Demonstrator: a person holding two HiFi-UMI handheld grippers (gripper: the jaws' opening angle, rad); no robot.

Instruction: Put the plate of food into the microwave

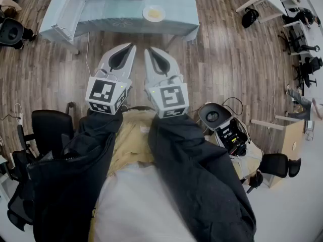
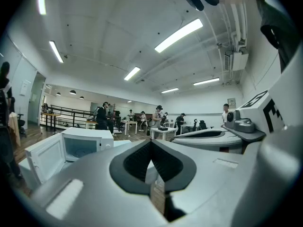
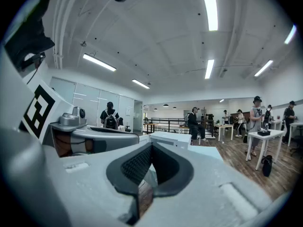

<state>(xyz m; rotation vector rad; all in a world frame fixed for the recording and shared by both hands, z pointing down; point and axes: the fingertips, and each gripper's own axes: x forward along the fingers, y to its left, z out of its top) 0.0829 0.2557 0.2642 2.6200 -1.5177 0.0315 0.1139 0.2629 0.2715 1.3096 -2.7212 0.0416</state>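
Plate of food (image 1: 154, 13) | left gripper (image 1: 133, 45), right gripper (image 1: 147, 50) closed, side by side

A wooden floor (image 1: 227, 69) runs under a table (image 1: 171, 4) draped in pale blue cloth. Off the table's right end a black bag (image 1: 250, 18) lies on the floor, and a white cable (image 1: 87, 54) hangs down near its left corner. Well back from its front edge, a black office chair (image 1: 50, 127) stands at the left and an open case (image 1: 229, 132) of dark equipment at the right, near a wooden cabinet (image 1: 292, 140). Long ceiling lights (image 2: 182, 34) glow overhead. Beyond the table, people (image 2: 102, 117) stand by a black railing (image 2: 61, 113) and a small white desk (image 2: 163, 132).
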